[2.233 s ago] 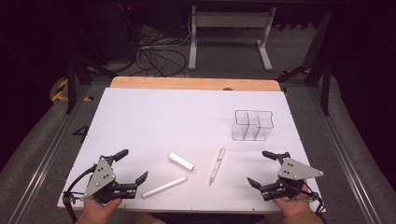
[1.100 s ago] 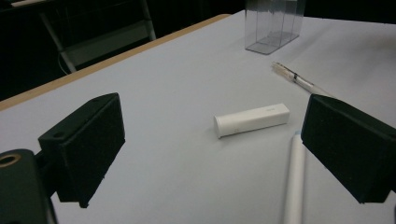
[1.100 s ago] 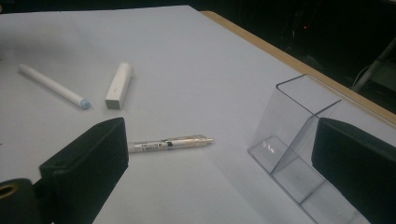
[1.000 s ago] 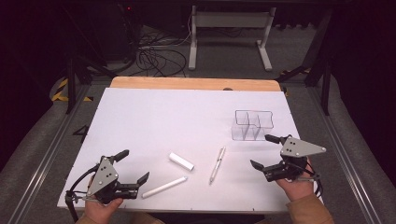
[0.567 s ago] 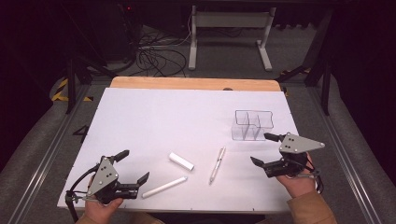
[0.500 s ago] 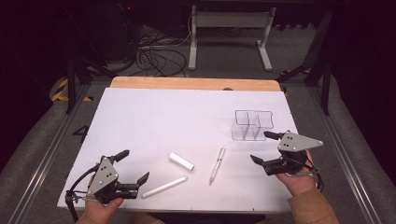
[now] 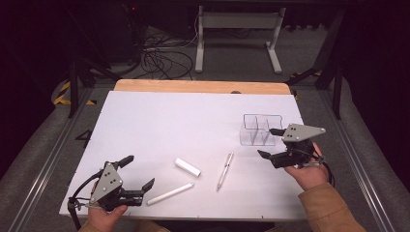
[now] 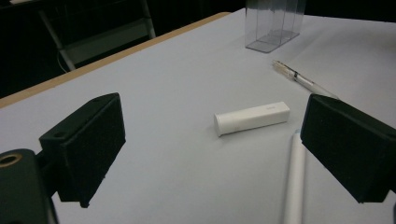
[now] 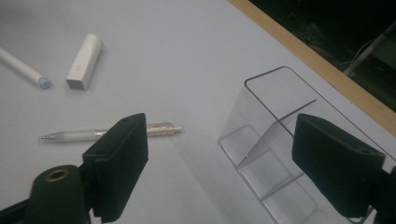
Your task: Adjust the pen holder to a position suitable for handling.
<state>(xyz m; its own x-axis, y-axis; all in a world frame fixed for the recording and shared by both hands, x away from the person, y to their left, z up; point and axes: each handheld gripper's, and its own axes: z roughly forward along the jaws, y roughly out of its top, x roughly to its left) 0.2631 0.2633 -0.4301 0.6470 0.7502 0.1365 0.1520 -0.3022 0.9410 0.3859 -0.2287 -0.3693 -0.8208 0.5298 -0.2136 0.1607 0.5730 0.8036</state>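
On the matte board [image 7: 159,121], clear boxy organizer [image 7: 261,129].

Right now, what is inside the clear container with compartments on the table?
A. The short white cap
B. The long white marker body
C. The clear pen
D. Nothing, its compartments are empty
D. The clear container has empty compartments, while the pen, the white cap and the white marker body all lie on the white table outside it.
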